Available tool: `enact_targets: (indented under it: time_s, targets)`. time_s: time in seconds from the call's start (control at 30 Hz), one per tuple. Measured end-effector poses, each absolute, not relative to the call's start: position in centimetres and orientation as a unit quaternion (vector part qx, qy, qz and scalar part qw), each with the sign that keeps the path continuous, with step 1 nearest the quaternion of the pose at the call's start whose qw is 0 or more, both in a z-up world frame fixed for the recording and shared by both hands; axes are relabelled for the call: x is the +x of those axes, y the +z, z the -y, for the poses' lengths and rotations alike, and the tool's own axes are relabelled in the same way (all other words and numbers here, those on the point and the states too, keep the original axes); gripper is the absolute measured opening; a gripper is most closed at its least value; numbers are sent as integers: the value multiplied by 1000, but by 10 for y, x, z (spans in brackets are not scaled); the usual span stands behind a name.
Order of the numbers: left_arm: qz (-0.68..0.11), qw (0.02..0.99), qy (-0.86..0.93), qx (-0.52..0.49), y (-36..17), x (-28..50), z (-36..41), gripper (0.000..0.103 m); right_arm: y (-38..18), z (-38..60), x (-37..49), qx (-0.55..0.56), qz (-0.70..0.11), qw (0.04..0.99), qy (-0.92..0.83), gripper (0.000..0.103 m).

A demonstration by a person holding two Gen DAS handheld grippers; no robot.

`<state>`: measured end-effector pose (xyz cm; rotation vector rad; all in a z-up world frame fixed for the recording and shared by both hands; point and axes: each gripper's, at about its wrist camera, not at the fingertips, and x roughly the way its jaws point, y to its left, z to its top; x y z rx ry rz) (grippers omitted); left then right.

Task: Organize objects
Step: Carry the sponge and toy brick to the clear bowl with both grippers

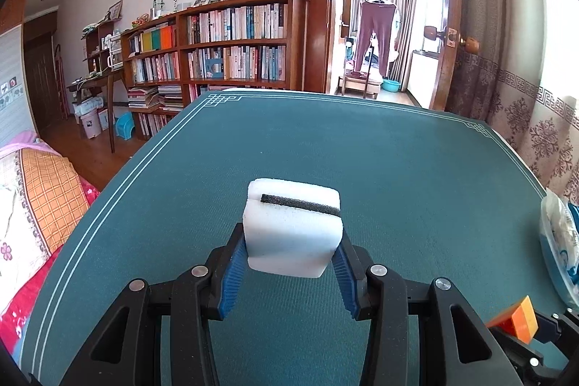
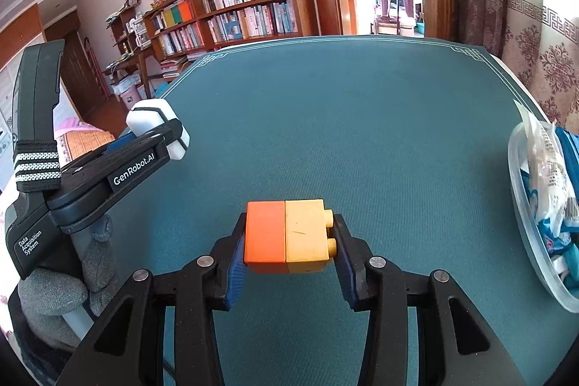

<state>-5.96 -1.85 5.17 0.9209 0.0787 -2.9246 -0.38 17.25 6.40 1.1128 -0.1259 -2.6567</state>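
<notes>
My left gripper (image 1: 291, 252) is shut on a white foam block (image 1: 293, 227) with a black slot across its top, held above the teal mat (image 1: 398, 169). In the right wrist view the left gripper (image 2: 159, 136) shows at the left with the white foam block (image 2: 144, 114) in it. My right gripper (image 2: 289, 241) is shut on a toy brick block (image 2: 289, 236), orange on the left half and yellow on the right, with studs pointing right. The brick block's corner also shows in the left wrist view (image 1: 521, 317) at the lower right.
A clear plastic bin (image 2: 521, 205) with blue and white packets stands at the mat's right edge; it also shows in the left wrist view (image 1: 553, 241). A bed (image 1: 32, 190) lies left of the table. Bookshelves (image 1: 224, 49) and a doorway stand beyond the far edge.
</notes>
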Motion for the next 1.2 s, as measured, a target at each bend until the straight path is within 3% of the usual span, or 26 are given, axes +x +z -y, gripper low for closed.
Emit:
enact_targets:
  time_s: [0.77, 1.2]
  targets:
    - [46, -23, -951, 304, 58, -27, -52, 47, 67, -251, 36, 370, 81, 95, -920, 44]
    - [18, -88, -941, 326, 62, -17, -74, 47, 75, -283, 55, 351, 76, 87, -929, 44]
